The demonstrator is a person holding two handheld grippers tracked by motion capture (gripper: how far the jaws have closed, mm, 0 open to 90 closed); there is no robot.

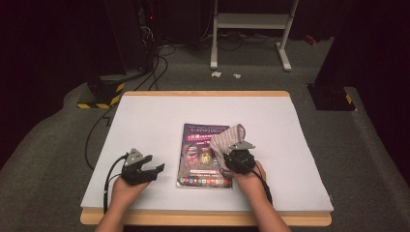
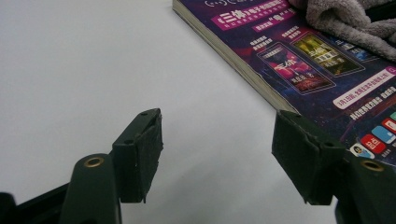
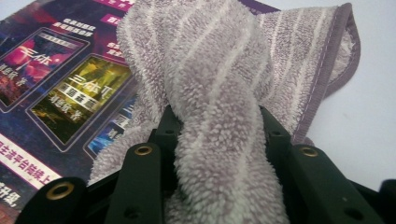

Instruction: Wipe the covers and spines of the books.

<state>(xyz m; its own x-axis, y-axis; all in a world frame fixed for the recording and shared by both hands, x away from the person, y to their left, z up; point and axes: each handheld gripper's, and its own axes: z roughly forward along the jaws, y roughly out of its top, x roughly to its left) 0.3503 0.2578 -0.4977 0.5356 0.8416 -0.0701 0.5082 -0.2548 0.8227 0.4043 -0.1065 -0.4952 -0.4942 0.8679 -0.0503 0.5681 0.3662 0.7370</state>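
Two grippers are working at the white table (image 1: pixel 145 116), and only one of them is carrying anything. Your right gripper (image 3: pixel 217 140) is pinching a bunched fold of the striped grey towel (image 3: pixel 219 74) between its jaws, closed down partway on the thick cloth. From above, the towel (image 1: pixel 227 137) is draped over the right edge of the book (image 1: pixel 200 154), which is lying flat near the middle of the table with its purple cover up. Your left gripper (image 2: pixel 217 154) is resting just left of the book with its jaws standing wide apart and nothing between them; its right-hand jaw is sitting close to the book's (image 2: pixel 299 60) near corner.

It looks as if you are wiping the cover with the towel, so you are wanting broad, flat contact, not a dragging tail. Consider lowering the right hand (image 1: pixel 249 176) so that the loose part of the cloth is lying on the cover, and keep the pinch firm so the fold is not slipping out. A light book is likely to slide under a sideways pull; you could be steadying it with the left gripper pressed on its near corner or against its edge while the right one is sweeping. Keep the hard jaw tips off the glossy cover to avoid scuffing it.
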